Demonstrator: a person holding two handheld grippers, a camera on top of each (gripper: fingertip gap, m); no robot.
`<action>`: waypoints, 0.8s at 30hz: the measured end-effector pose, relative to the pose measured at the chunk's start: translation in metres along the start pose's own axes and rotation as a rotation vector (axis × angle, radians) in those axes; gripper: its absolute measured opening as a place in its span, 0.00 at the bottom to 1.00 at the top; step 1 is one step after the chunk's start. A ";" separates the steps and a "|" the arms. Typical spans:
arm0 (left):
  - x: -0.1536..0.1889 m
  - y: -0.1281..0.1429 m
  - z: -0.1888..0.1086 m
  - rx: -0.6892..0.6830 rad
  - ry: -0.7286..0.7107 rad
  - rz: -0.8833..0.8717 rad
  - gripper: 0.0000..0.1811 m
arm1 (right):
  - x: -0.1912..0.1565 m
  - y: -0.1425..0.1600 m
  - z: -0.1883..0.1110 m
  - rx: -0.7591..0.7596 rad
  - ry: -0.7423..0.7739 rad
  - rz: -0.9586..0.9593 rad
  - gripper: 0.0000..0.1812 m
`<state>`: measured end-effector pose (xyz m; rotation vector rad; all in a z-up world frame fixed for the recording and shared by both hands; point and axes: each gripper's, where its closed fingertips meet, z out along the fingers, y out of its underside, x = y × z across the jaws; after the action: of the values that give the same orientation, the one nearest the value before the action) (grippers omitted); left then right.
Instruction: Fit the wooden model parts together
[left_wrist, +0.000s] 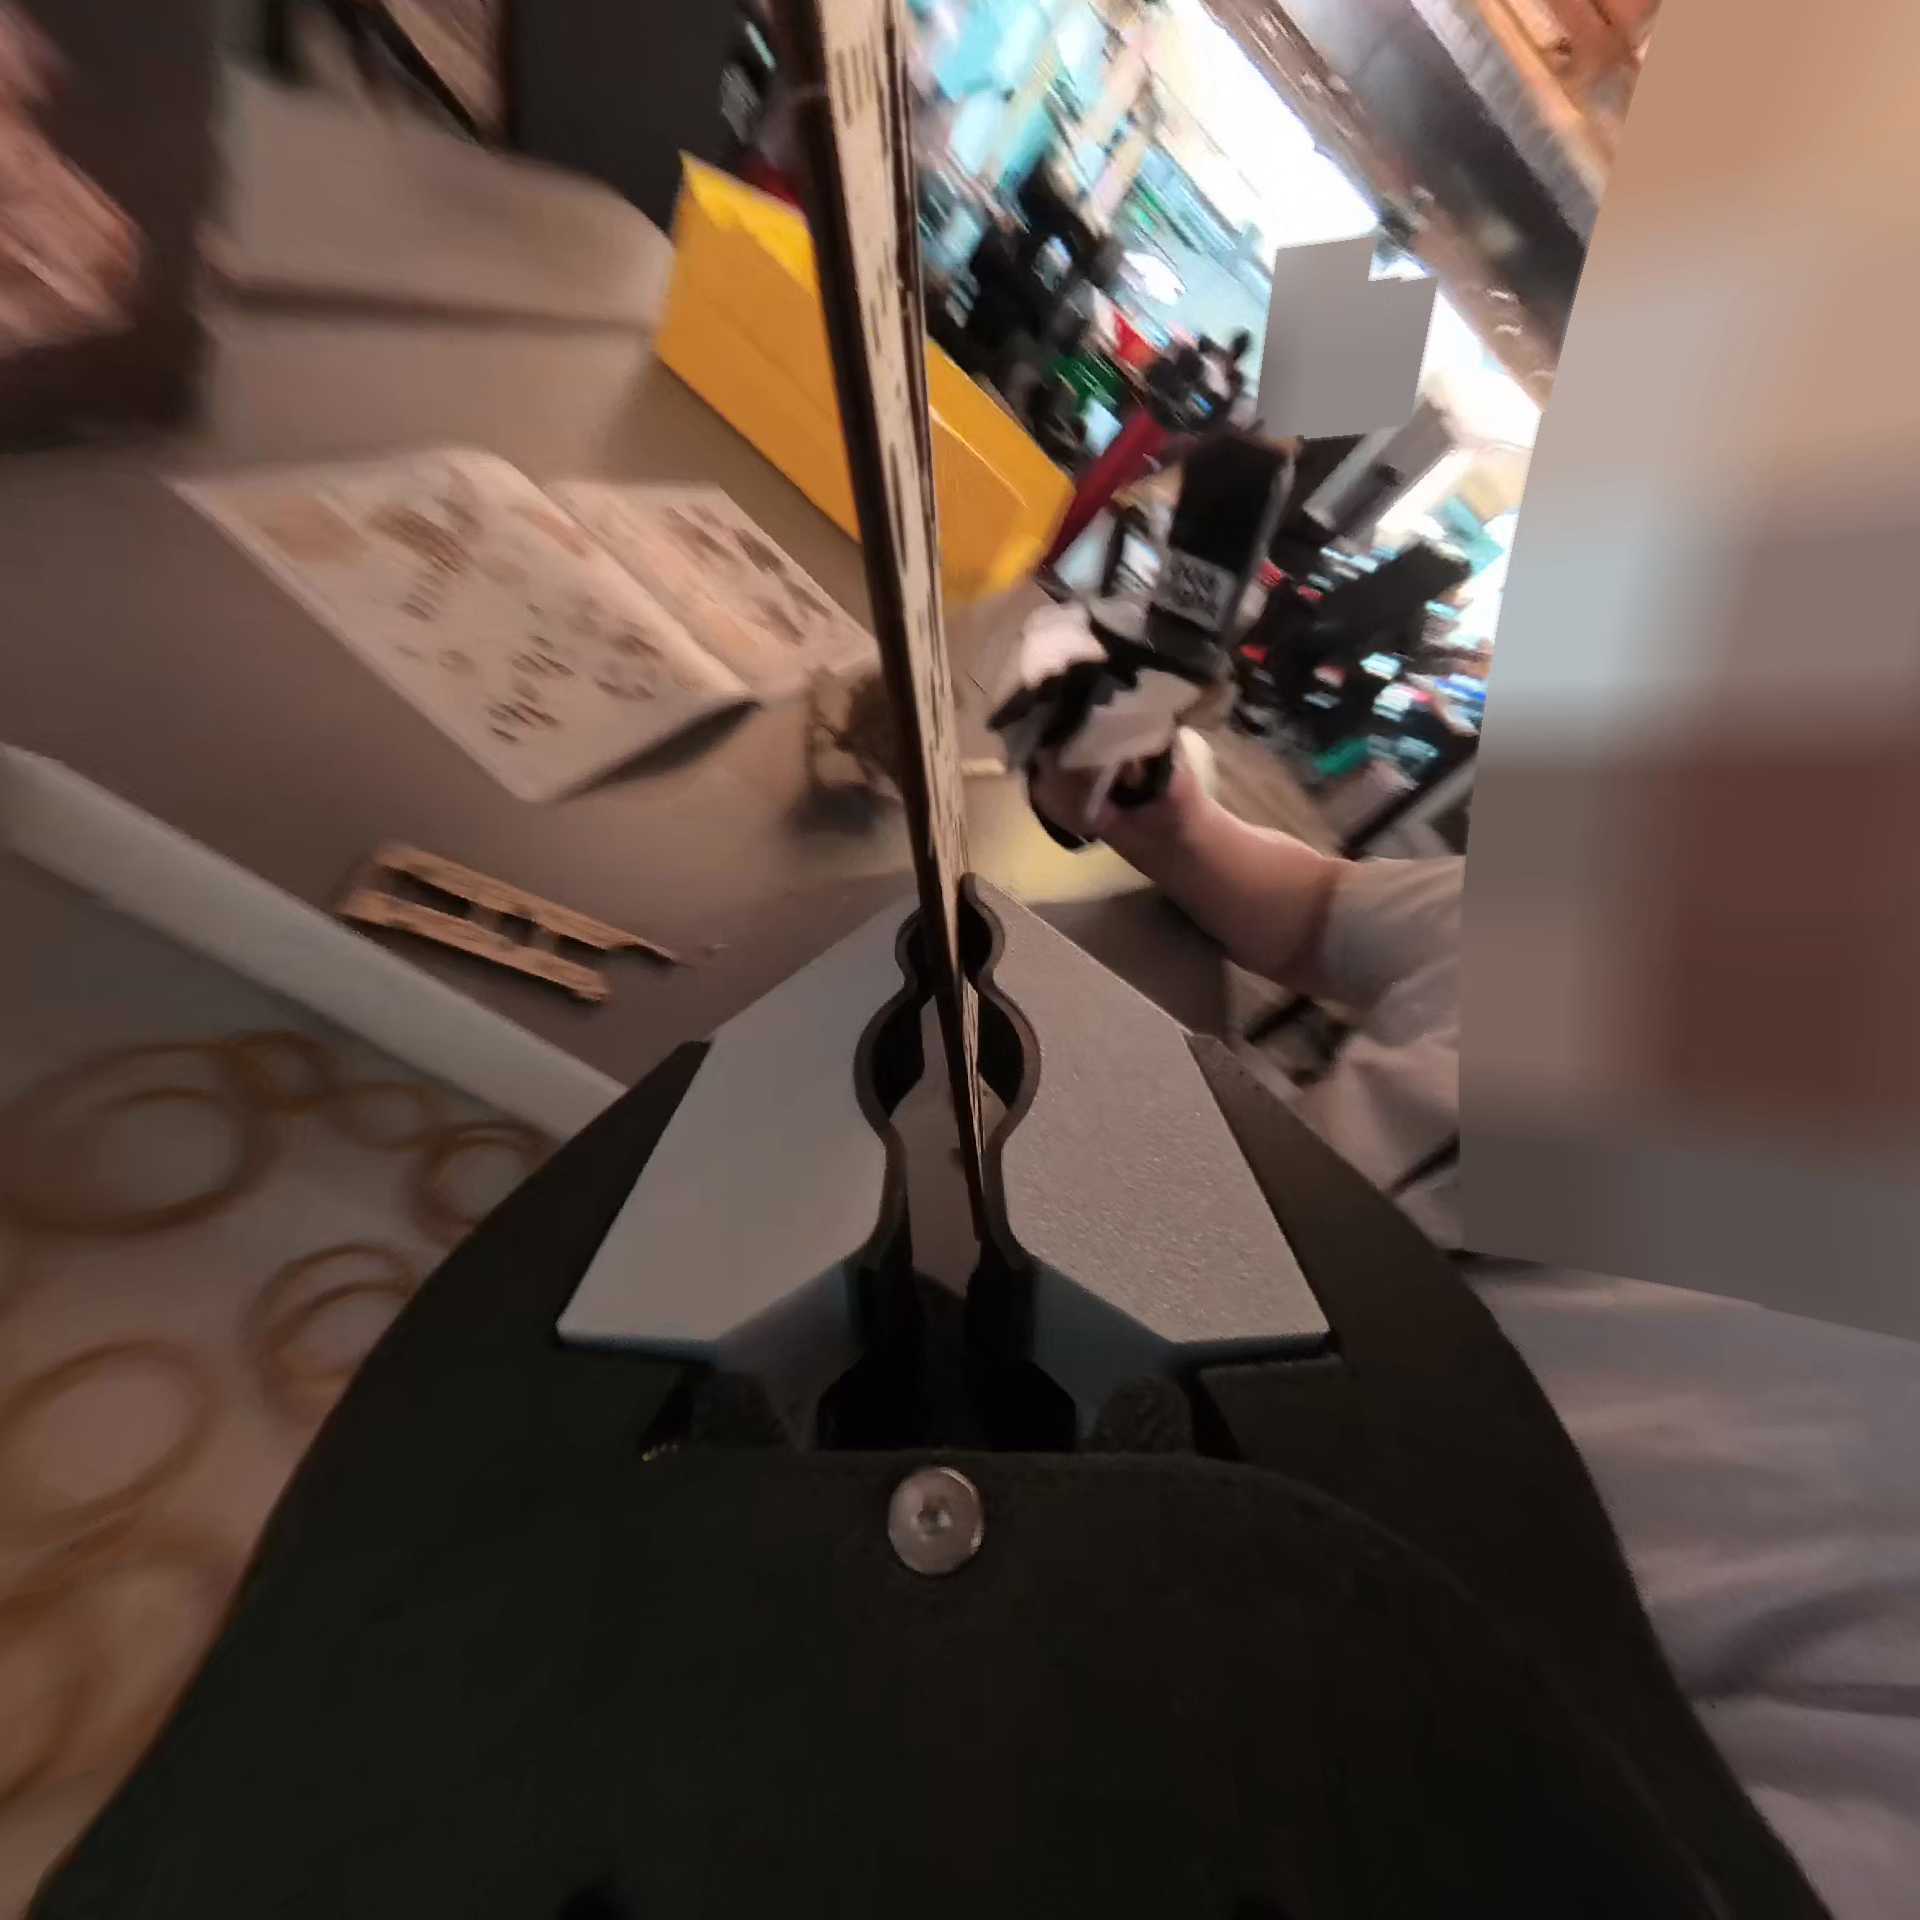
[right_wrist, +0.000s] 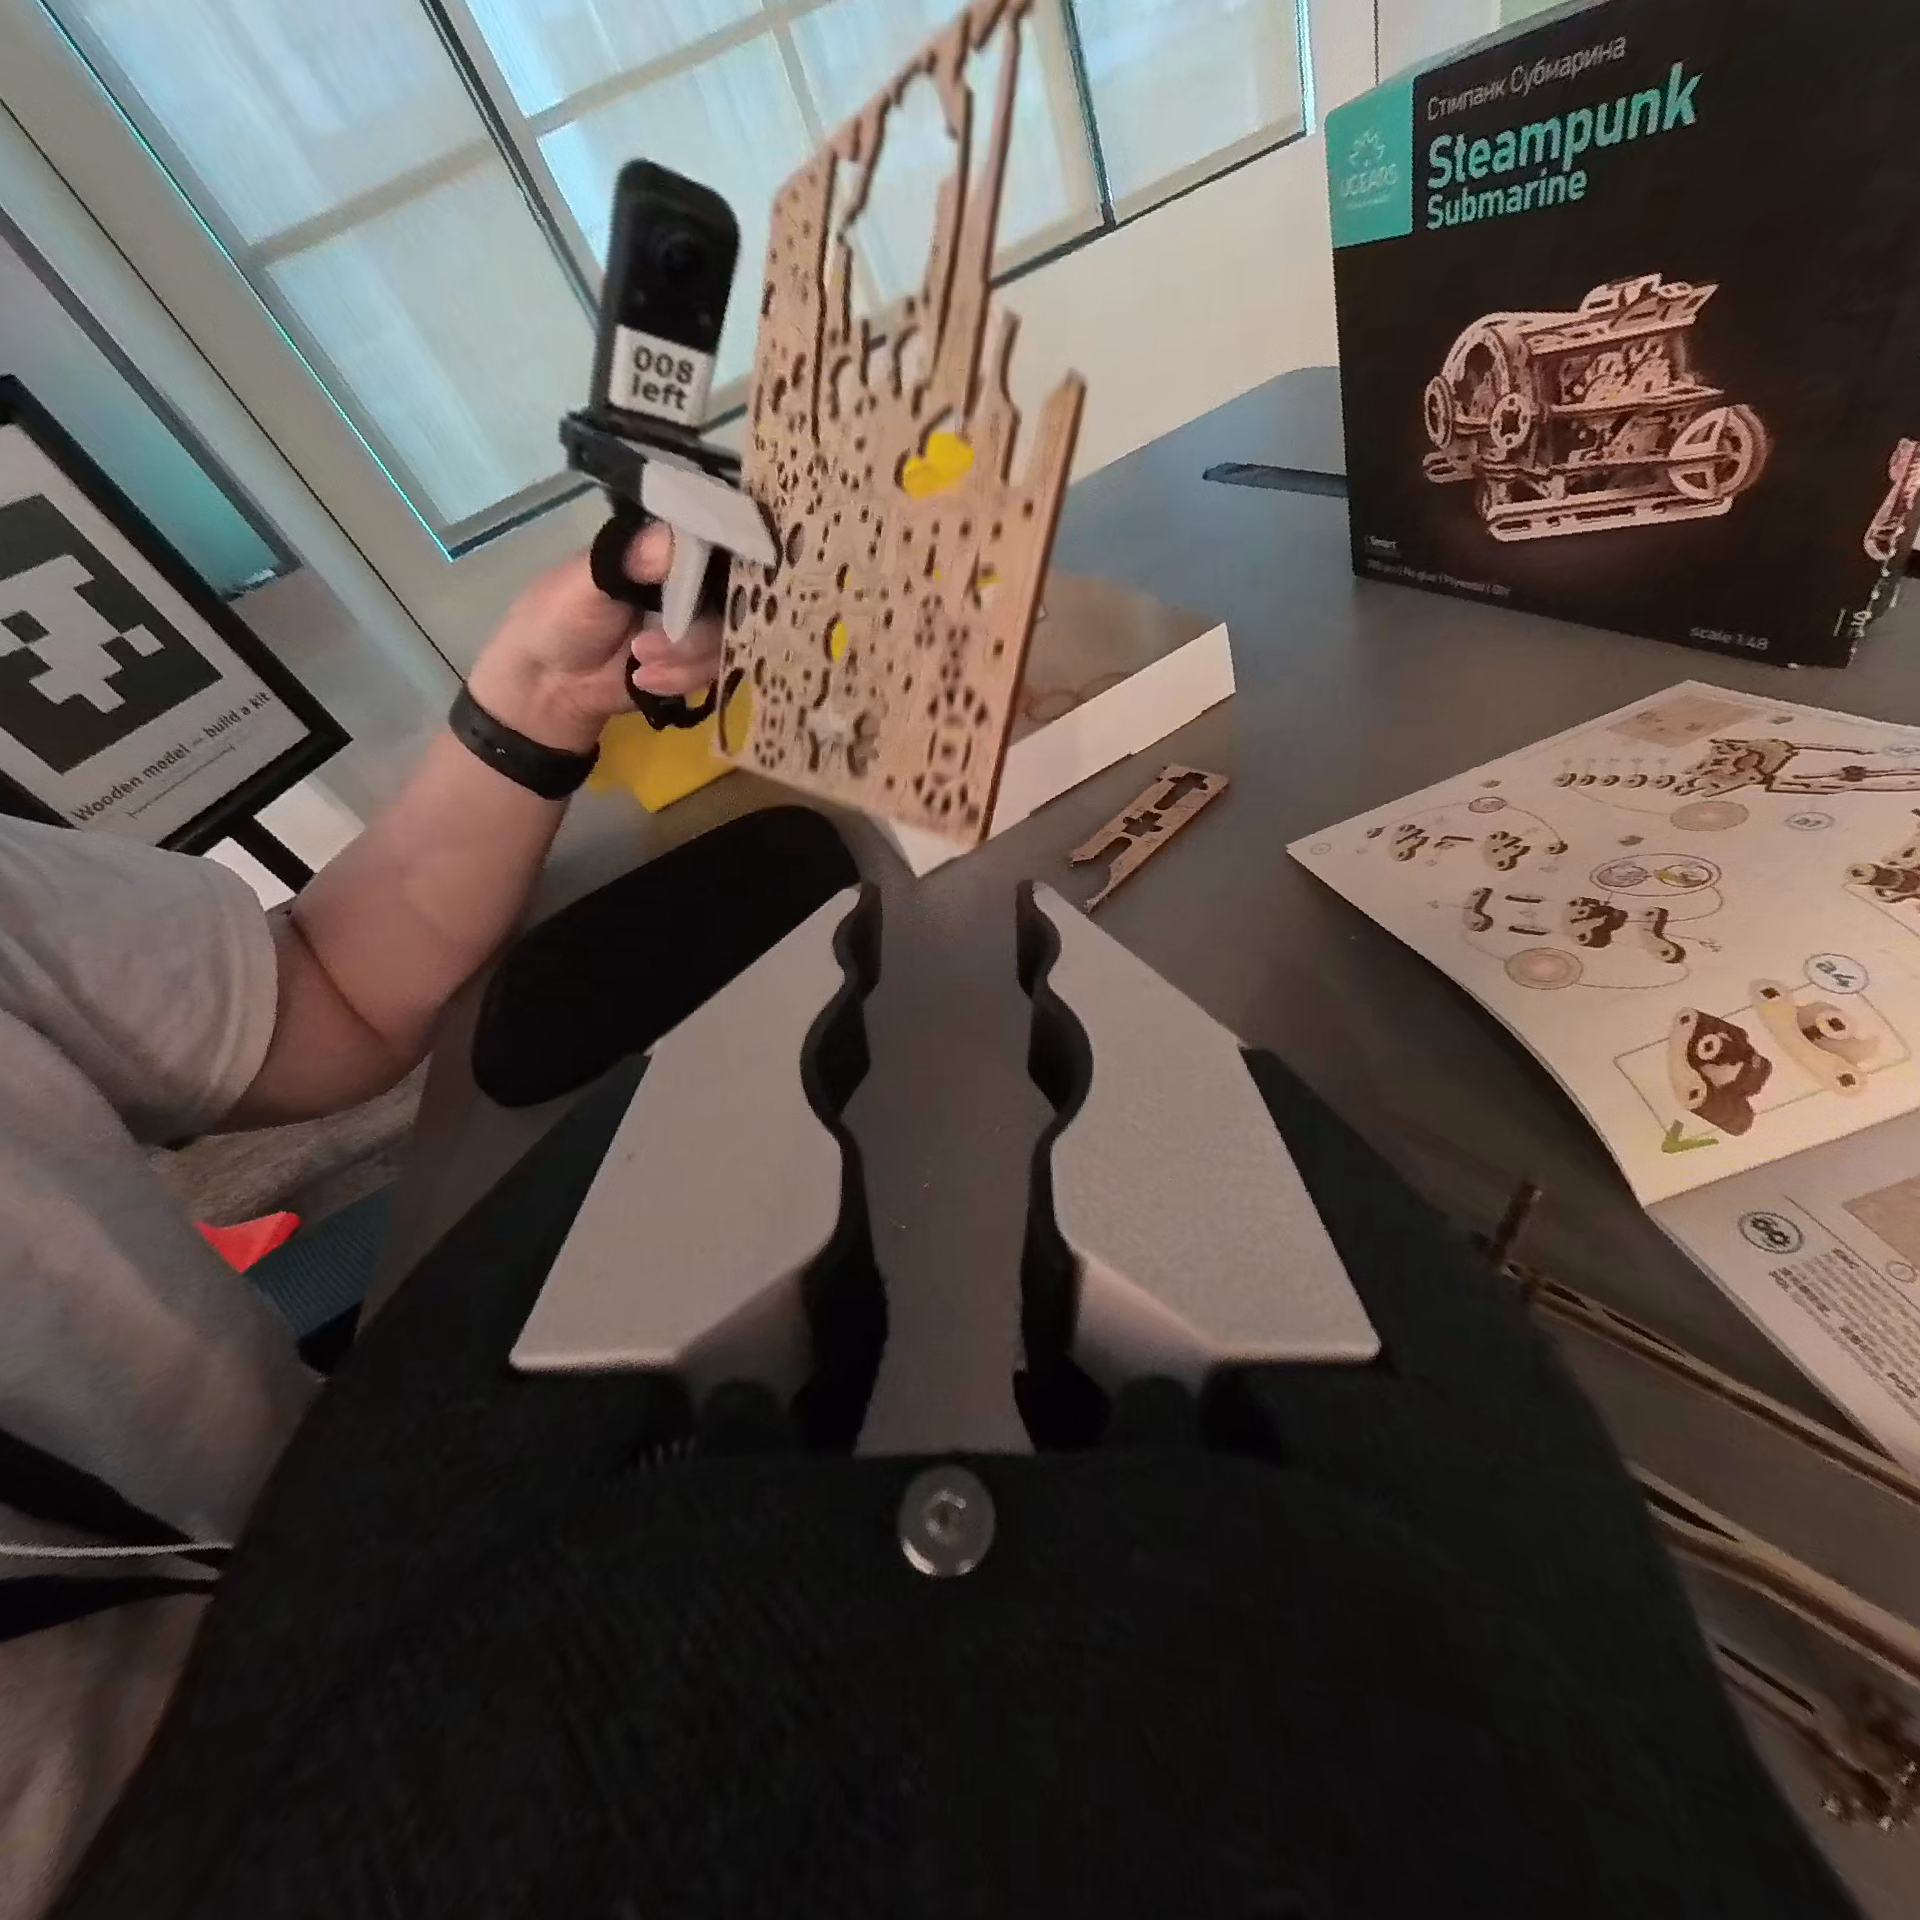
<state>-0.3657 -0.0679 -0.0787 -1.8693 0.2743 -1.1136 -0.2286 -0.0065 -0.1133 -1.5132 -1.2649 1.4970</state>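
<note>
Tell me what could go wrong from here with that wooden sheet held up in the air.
The left gripper pinches the thin wooden sheet only at one edge, so it could twist or slip. The sheet is riddled with cutouts, so pressing a piece out may snap it. The right gripper is open and empty, so nothing steadies the sheet.

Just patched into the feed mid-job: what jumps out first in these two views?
The laser-cut wooden sheet, held upright above the table, clamped in the left gripper. The right gripper hangs open and empty below it. A dark model box stands at the back right, with the instruction sheet lying in front.
</note>
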 end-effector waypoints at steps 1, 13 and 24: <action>0.000 -0.004 -0.006 0.020 -0.019 0.017 0.01 | 0.000 0.001 0.000 -0.003 0.001 -0.005 0.13; -0.009 -0.002 -0.008 0.007 -0.076 0.022 0.01 | 0.002 0.005 0.003 -0.017 0.021 -0.028 0.13; -0.014 0.009 0.000 -0.049 -0.078 0.003 0.01 | 0.007 0.006 0.003 -0.018 0.039 -0.020 0.13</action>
<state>-0.3716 -0.0649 -0.0934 -1.9506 0.2615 -1.0372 -0.2310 -0.0029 -0.1216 -1.5294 -1.2710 1.4403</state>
